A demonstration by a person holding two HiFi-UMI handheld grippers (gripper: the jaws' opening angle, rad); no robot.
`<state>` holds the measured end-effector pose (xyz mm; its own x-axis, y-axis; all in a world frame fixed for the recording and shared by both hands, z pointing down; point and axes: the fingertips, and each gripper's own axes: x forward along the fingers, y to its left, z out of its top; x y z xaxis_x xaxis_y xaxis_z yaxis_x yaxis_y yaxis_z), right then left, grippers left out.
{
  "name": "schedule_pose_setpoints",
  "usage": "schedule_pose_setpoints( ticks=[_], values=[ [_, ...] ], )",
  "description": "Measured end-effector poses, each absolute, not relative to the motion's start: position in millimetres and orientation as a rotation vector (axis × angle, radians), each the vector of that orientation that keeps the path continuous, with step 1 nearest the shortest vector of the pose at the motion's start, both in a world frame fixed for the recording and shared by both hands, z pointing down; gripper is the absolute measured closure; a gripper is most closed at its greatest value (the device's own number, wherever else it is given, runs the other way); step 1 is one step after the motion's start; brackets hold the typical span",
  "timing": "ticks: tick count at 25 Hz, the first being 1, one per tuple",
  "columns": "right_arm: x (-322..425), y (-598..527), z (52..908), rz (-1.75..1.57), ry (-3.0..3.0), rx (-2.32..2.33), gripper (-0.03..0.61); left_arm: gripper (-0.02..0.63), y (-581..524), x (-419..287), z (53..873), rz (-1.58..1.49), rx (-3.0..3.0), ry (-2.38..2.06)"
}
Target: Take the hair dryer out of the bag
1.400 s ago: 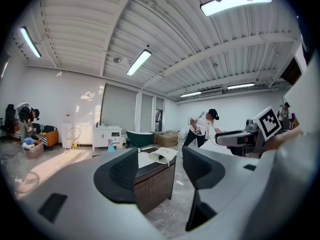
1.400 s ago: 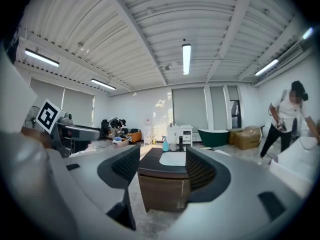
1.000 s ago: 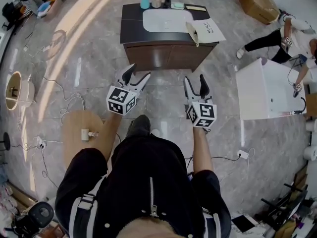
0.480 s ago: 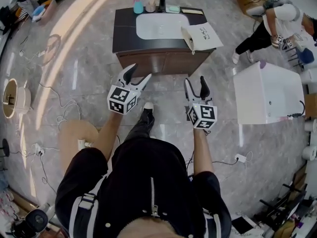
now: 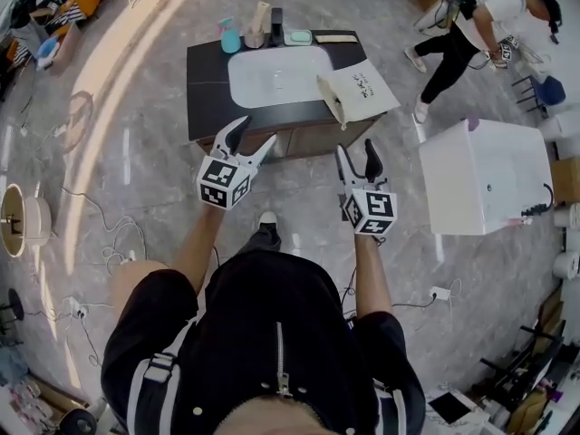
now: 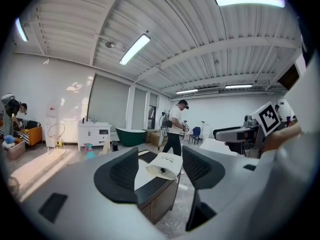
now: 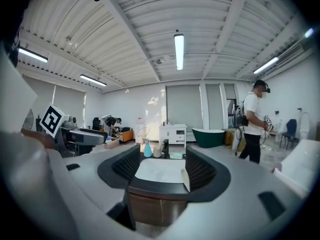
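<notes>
Head view: left hand-held gripper (image 5: 254,132) and right hand-held gripper (image 5: 355,148) are held wide apart, empty, short of the worktop (image 5: 204,89); the bag (image 5: 358,87) on it should be steadied before the unseen hair dryer is withdrawn.

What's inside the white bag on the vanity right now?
The white bag lies on the vanity's right front corner. The left gripper view shows only a small dark patch at its mouth. The bag's own wall hides the rest, so no hair dryer shows.
</notes>
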<state>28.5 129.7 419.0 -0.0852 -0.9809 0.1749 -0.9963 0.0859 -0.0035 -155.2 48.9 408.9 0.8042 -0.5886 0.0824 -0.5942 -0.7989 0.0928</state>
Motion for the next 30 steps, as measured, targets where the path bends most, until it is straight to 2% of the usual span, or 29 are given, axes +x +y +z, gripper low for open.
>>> schedule_pose_setpoints(
  ticks=[10,30],
  values=[
    [40.5,42.1,423.4,0.205,-2.184,2.063,0.299,0.331,-43.9,-138.7,416.5,0.119,2.891,-0.888],
    [55.9,-65.7,455.3,0.263,-2.295,1.88,0.3,0.331,-122.2,-130.5,436.6,0.167,2.81,-1.039]
  ],
)
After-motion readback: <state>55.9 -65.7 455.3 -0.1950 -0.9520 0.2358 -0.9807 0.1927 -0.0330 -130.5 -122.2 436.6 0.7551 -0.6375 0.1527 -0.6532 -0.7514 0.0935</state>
